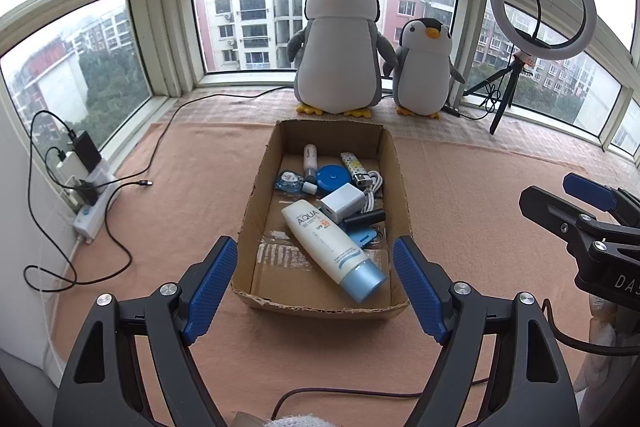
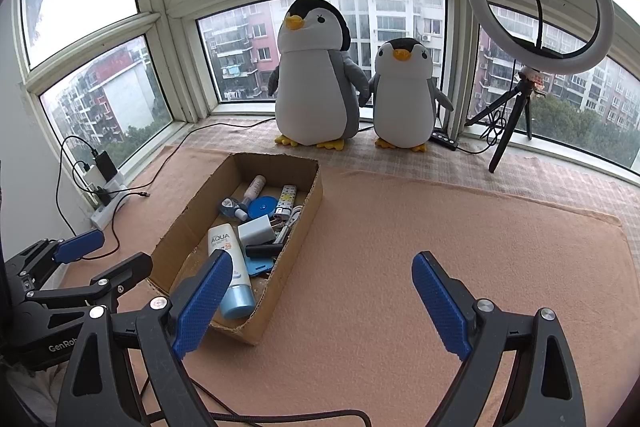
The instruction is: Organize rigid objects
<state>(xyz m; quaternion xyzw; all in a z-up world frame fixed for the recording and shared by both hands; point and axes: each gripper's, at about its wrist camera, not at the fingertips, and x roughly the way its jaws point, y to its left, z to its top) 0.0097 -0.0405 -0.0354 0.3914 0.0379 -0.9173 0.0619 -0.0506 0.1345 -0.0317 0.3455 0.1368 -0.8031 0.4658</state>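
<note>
While both jaws gape empty, white AQUA tube (image 1: pixel 332 251), blue cap, lies slanted in cardboard box (image 1: pixel 256 203).

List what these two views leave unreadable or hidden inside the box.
- Sunscreen tube: small print under AQUA too small in the left wrist view; in the right wrist view a finger of the right hand-held gripper covers its lower body.
- Flat blue item: mostly hidden under the tube and the black cylinder; identity unclear.
- Cardboard box: its near wall hides the floor behind it, right wrist view.
</note>
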